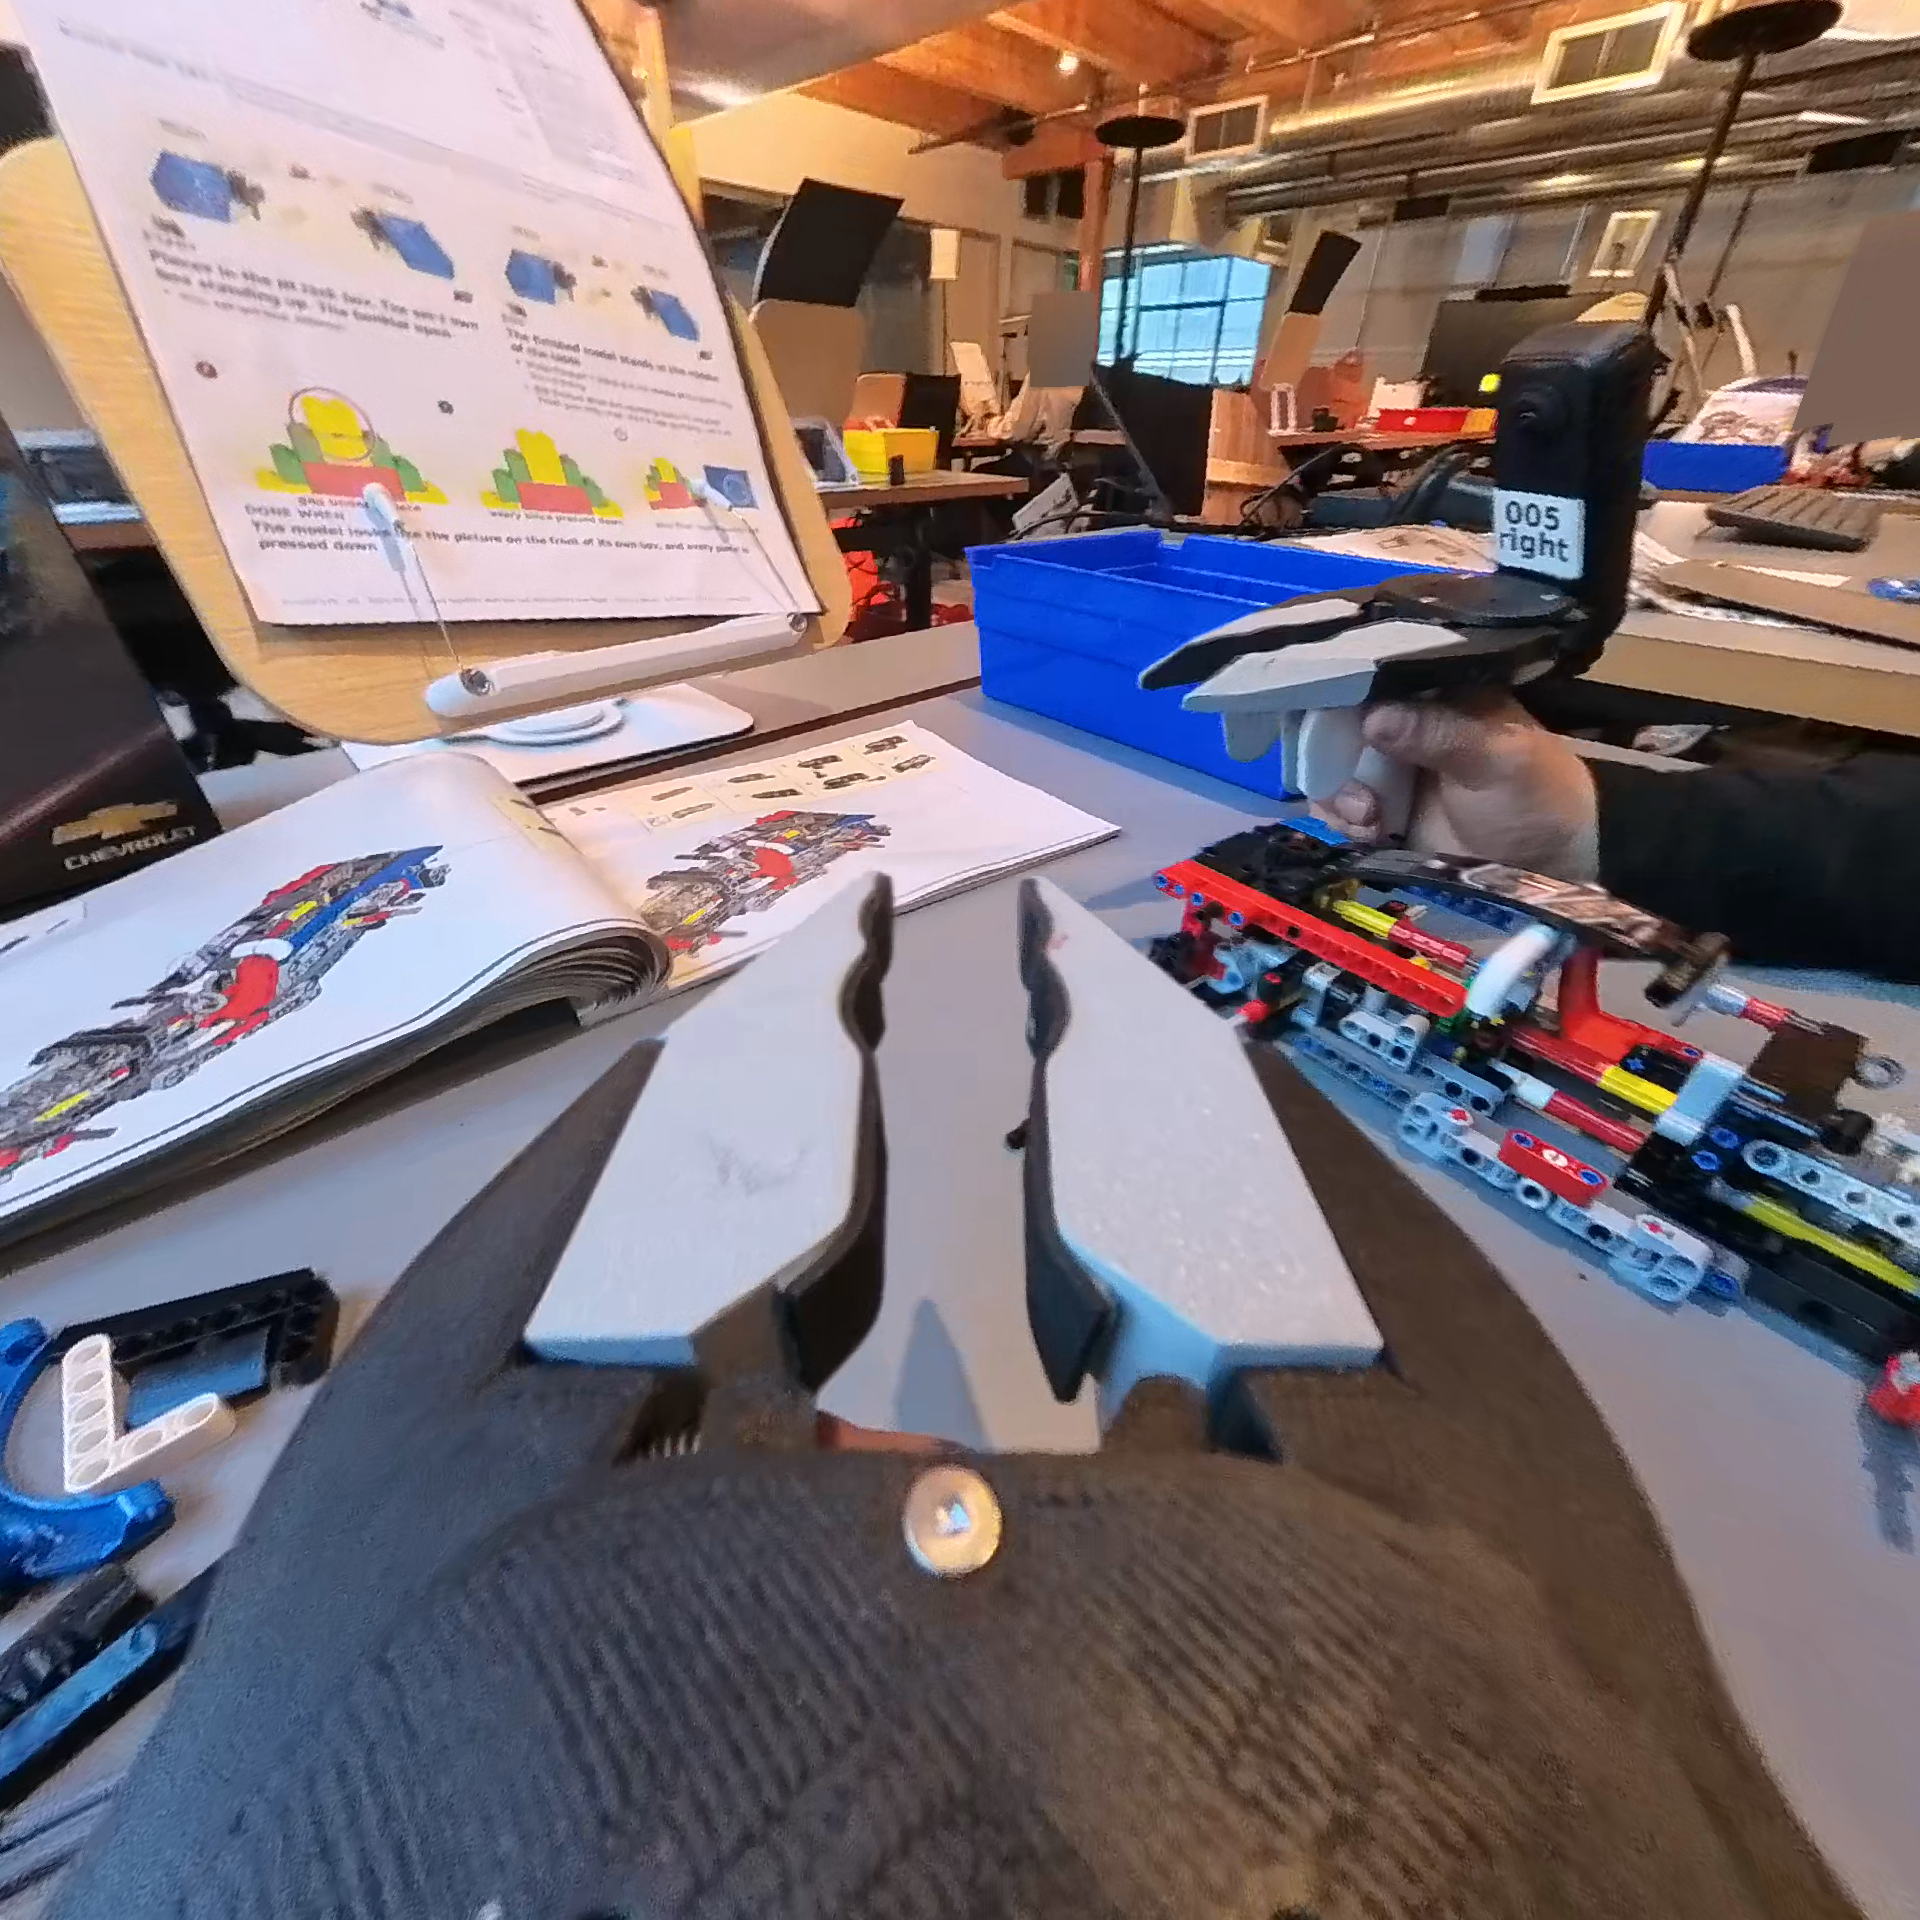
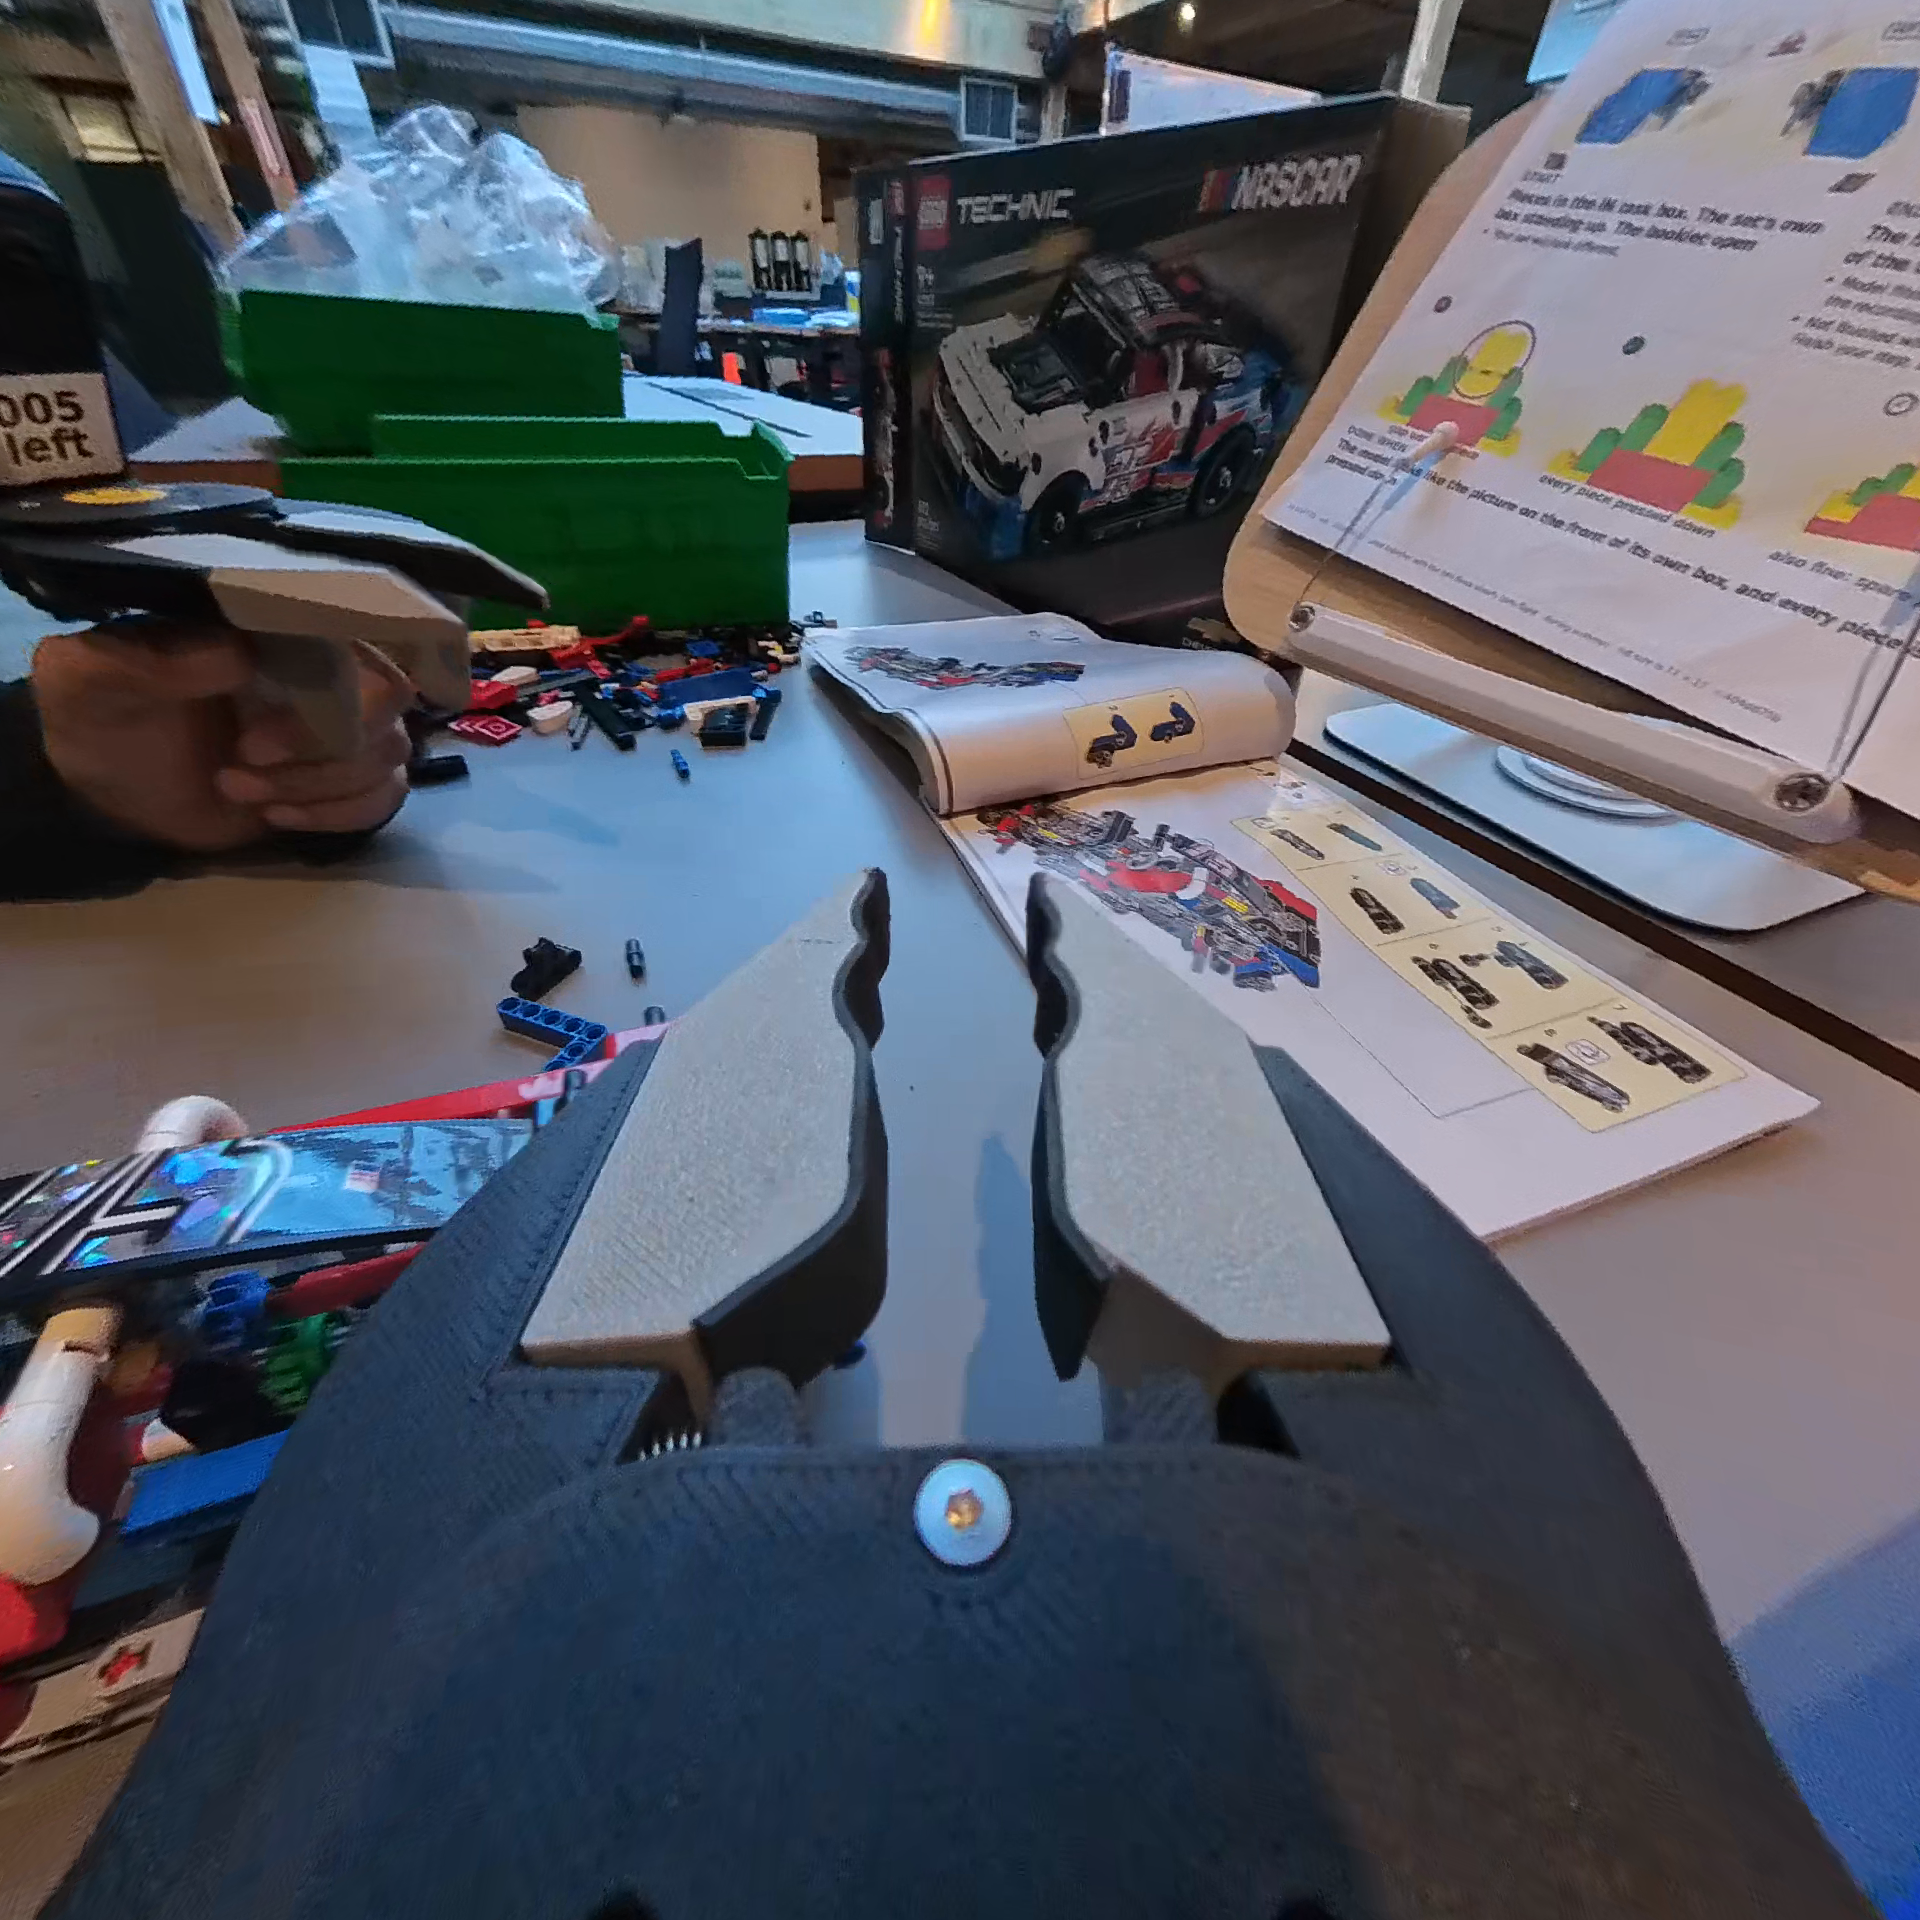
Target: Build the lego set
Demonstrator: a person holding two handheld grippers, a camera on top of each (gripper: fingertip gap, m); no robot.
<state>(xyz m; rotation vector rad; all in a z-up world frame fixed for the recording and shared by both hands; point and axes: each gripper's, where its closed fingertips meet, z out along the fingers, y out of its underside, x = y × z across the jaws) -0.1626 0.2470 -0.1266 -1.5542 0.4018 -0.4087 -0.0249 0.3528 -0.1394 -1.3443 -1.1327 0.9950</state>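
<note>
Tools, two: left tool (image 1: 956, 904) and right tool (image 2: 958, 899) both spread, empty; one booklet (image 2: 1299, 914), one chassis (image 1: 1507, 1049).

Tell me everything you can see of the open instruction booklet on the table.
The instruction booklet is a thick paper manual lying open and flat on the grey table, in front of the document stand's white base. Its left pages bulge up at the spine; the right page lies flatter. Both pages show coloured drawings of the partly built car, and the right page adds a row of small yellowish step panels. Nothing rests on it; neither hand-held gripper touches it.
</note>
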